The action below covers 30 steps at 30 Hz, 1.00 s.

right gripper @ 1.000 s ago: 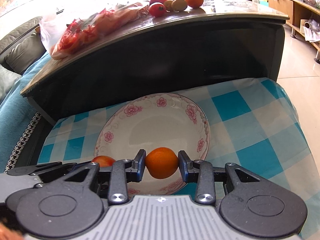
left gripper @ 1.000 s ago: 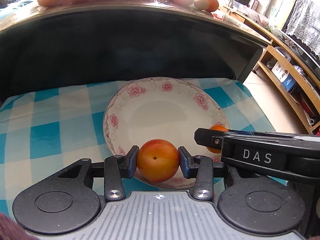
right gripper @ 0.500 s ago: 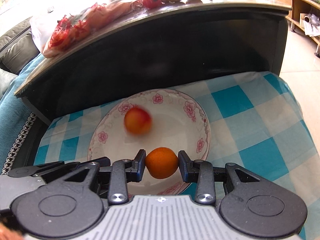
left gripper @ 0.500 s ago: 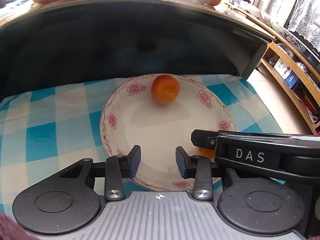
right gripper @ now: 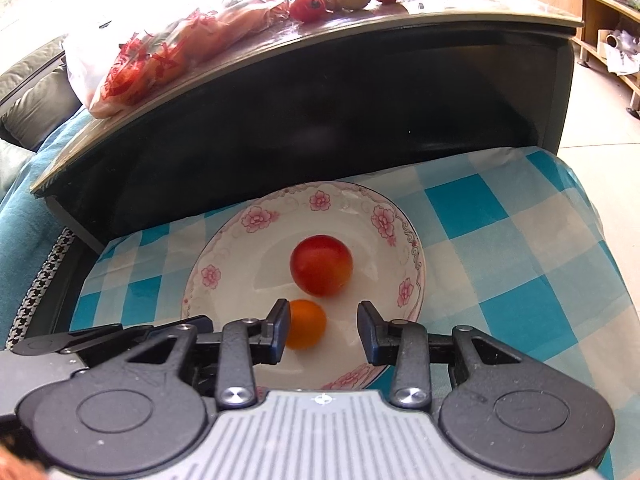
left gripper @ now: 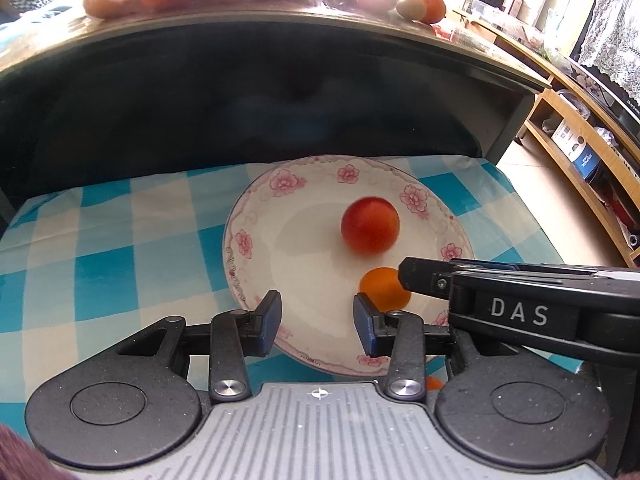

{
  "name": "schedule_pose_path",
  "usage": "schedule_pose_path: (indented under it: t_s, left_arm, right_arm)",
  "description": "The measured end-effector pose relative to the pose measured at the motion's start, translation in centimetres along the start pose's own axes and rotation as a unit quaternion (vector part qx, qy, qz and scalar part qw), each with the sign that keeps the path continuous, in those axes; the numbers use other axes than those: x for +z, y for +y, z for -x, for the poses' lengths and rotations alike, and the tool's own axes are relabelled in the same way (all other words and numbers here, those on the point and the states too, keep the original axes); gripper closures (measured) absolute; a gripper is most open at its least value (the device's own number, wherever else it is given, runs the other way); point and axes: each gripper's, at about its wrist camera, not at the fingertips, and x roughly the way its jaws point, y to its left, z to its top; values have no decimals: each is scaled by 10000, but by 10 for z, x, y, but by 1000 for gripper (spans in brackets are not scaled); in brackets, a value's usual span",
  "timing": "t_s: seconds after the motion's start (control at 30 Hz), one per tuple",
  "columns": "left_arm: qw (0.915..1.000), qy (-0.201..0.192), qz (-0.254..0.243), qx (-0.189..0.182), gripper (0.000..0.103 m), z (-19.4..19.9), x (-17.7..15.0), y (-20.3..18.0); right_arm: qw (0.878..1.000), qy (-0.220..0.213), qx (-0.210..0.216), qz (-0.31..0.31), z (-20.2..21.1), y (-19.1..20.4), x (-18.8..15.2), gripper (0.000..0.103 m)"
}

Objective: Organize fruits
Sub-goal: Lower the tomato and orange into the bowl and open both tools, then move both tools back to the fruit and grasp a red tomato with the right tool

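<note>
White floral-rimmed porcelain plate [left gripper: 256,216] on blue-checked cloth [left gripper: 120,248]. Left wrist view: left gripper [left gripper: 317,324] jaws apart, nothing between; round red-orange plum [left gripper: 370,225] on plate, small orange citrus [left gripper: 380,286] beside it. Right wrist view: right gripper [right gripper: 323,330] jaws parted, citrus loose on plate against left pad [right gripper: 280,330], clear of right pad; plum just beyond.

Both wrist views close, angled down over own tool; share flowered plate [left gripper: 256,216] [right gripper: 416,256].
</note>
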Motion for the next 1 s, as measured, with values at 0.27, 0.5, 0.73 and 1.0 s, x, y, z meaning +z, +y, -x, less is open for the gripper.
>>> schedule_pose_path:
  t_s: [0.27, 0.5, 0.73, 1.0]
  left_arm:
    - [10000, 0, 44, 24, 50, 15, -10, 7]
    - [9999, 81, 7, 70, 50, 30, -27, 17]
    - [9997, 199, 95, 97, 49, 39, -43, 27]
    - [9994, 290, 177, 103, 46, 46, -55, 35]
  right_arm:
    - [9999, -64, -35, 129, 16, 8, -6, 64]
    - [9998, -30, -30, 196, 29, 15, -19, 64]
    - [9994, 100, -5, 326, 38, 26, -38, 64]
    - [9987, 290, 20, 410, 44, 34, -58, 64]
